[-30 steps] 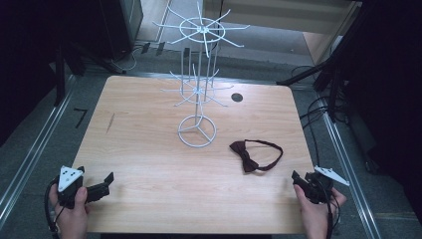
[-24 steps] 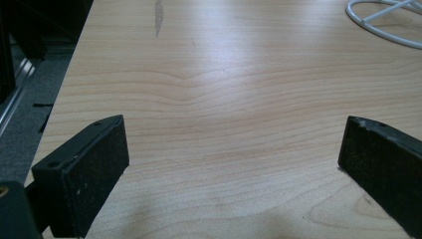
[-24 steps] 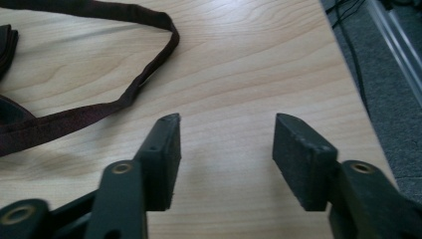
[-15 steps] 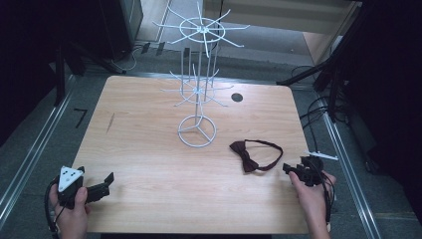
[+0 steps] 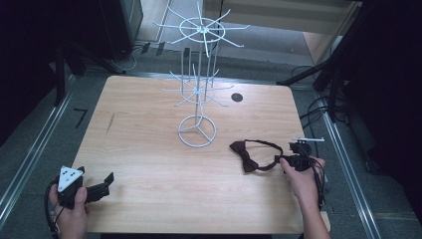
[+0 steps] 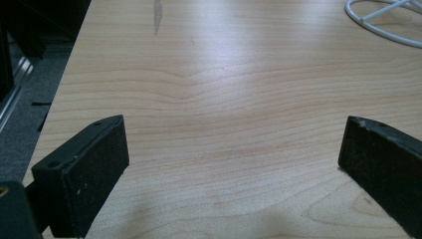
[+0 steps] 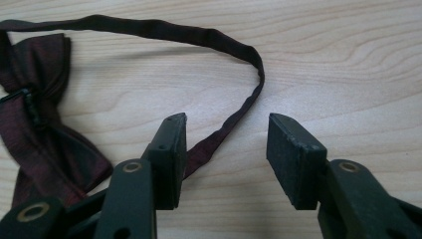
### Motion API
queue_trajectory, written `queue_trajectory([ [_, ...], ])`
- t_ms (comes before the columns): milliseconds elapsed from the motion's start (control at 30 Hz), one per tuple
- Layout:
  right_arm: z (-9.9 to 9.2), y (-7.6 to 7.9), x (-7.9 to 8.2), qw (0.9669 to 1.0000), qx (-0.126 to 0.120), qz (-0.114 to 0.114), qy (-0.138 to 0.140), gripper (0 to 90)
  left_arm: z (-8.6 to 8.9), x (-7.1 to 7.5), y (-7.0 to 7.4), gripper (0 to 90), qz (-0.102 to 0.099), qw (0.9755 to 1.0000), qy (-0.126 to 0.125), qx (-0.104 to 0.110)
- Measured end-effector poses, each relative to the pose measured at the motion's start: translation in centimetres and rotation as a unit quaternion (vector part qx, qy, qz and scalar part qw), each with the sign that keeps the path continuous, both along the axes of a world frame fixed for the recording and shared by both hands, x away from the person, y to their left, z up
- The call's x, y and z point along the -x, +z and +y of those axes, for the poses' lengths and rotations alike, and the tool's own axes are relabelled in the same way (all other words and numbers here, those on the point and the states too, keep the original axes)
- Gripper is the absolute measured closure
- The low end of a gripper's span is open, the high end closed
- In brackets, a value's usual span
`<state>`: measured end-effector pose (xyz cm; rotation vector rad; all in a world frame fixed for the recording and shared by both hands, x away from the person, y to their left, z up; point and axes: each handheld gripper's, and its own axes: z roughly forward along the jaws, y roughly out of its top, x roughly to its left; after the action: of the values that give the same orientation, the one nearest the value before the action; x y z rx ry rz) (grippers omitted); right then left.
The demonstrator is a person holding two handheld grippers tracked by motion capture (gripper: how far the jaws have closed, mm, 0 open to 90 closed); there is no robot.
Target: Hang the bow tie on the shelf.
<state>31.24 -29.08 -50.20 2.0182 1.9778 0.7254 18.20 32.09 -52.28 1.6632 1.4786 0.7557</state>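
My right claw (image 7: 226, 149) hovers low over the dark red bow tie (image 5: 255, 155), which lies flat near the right edge of the tabletop (image 5: 149, 149); its jaws have just been closing, yet stand half spread, the strap running between them unpinched. My left claw (image 6: 234, 164) rests spread wide and empty at the tabletop's near left corner

Pale wooden table in a dim workshop corner

The wood-grain table (image 5: 149, 149) stands on grey floor (image 5: 30, 149) with metal rails (image 5: 20, 174) left and right; dark equipment (image 5: 119, 25) and cables (image 5: 318, 107) crowd the far edges, and a light wooden panel (image 5: 298, 20) sits far right.
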Motion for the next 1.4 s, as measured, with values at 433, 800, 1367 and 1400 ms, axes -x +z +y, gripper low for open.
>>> queue_trajectory([
  [433, 0.6, -1.1, -1.4, 0.9992, 0.004, 0.03, -0.026, 60.6, 0.0, 0.0, 0.0, 0.1, -0.002, 1.0, 0.002, -0.002],
  [800, 0.5, -1.6, -1.7, 0.999, -0.001, 0.031, -0.033, 86.6, 0.0, 0.0, 0.0, 0.1, -0.001, 1.0, 0.0, -0.002],
  [1367, 0.8, 0.6, -0.2, 0.9922, -0.028, -0.119, -0.022, 90.0, 0.0, 0.0, 0.0, 0.1, -0.003, 1.0, 0.002, -0.002],
  [1400, 0.9, 0.9, -0.1, 0.9903, -0.027, -0.135, -0.019, 90.0, 0.0, 0.0, 0.0, 0.1, -0.004, 1.0, 0.002, -0.002],
])
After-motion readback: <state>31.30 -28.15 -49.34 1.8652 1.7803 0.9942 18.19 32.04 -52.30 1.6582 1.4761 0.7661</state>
